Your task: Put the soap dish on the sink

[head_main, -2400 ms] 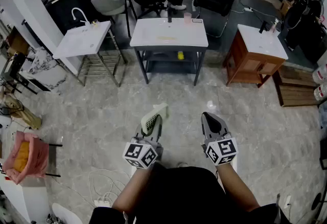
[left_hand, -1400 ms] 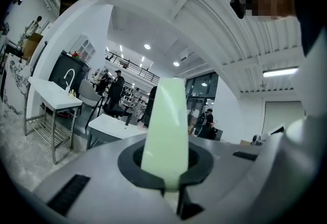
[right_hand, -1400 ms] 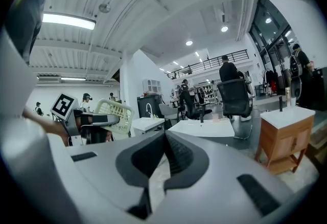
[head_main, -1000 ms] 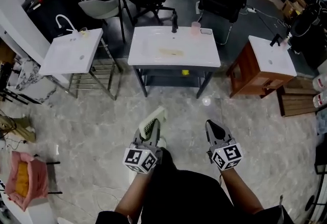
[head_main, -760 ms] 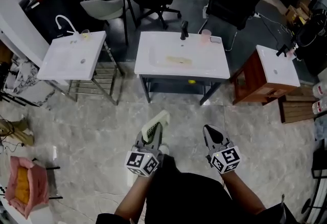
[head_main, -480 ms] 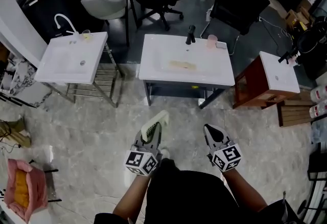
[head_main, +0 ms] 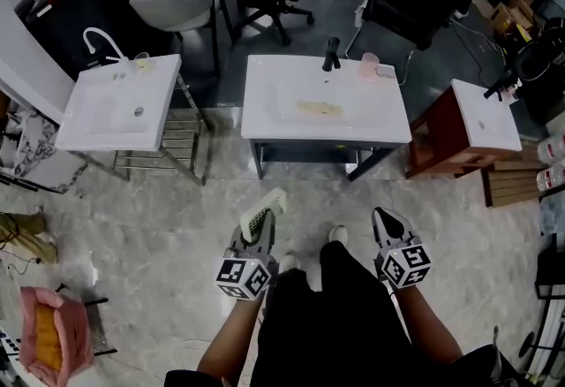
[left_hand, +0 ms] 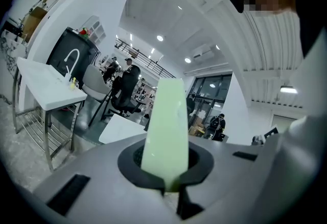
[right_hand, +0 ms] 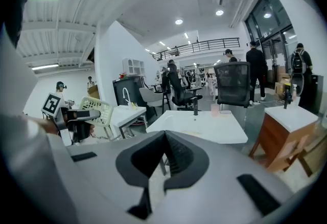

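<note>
While standing on the grey marbled floor (head_main: 159, 226), holds the pale green soap dish (head_main: 264, 210) edge-on in the left gripper (head_main: 262, 231), jaws pinched narrow on its lower end. Has it in the air, its slotted body sticking out toward 12 o'clock past the fingertips, well apart from every sink. Holds the right gripper (head_main: 386, 219) at 3 o'clock of the left gripper, jaws closed together on nothing. Faces 3 white basins: the middle sink (head_main: 327, 111) at 12 o'clock, with 1 black faucet (head_main: 331, 54) and 1 pink cup (head_main: 369, 67) at its far rim; the metal-legged sink (head_main: 110, 107) at 10 o'clock; the cabinet sink (head_main: 484, 116) on a wooden cabinet (head_main: 437, 142) at 2 o'clock.
</note>
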A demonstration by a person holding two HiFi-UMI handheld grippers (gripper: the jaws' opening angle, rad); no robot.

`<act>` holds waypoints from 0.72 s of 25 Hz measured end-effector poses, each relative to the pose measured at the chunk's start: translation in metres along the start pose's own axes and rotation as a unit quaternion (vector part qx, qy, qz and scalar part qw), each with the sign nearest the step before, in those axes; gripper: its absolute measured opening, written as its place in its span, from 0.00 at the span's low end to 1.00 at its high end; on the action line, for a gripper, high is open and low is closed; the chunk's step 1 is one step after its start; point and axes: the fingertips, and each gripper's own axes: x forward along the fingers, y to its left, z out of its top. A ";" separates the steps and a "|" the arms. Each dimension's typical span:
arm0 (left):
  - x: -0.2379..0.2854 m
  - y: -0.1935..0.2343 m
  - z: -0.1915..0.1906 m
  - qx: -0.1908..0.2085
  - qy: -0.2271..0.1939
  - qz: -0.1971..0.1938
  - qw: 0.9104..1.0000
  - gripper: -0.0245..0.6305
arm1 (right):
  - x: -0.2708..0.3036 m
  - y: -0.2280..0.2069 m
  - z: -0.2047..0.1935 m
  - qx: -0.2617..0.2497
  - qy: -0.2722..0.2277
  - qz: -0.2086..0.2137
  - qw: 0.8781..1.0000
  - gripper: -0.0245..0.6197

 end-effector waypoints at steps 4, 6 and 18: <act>0.011 0.006 0.003 -0.006 0.001 0.011 1.000 0.07 | 0.012 -0.007 0.006 -0.020 -0.001 0.000 1.000 0.04; 0.020 0.007 0.006 -0.024 -0.005 0.005 1.000 0.07 | 0.023 -0.006 0.011 -0.027 -0.002 0.016 1.000 0.03; 0.133 0.022 0.047 -0.080 -0.060 0.020 0.995 0.07 | 0.124 -0.073 0.067 -0.036 -0.042 0.068 0.996 0.04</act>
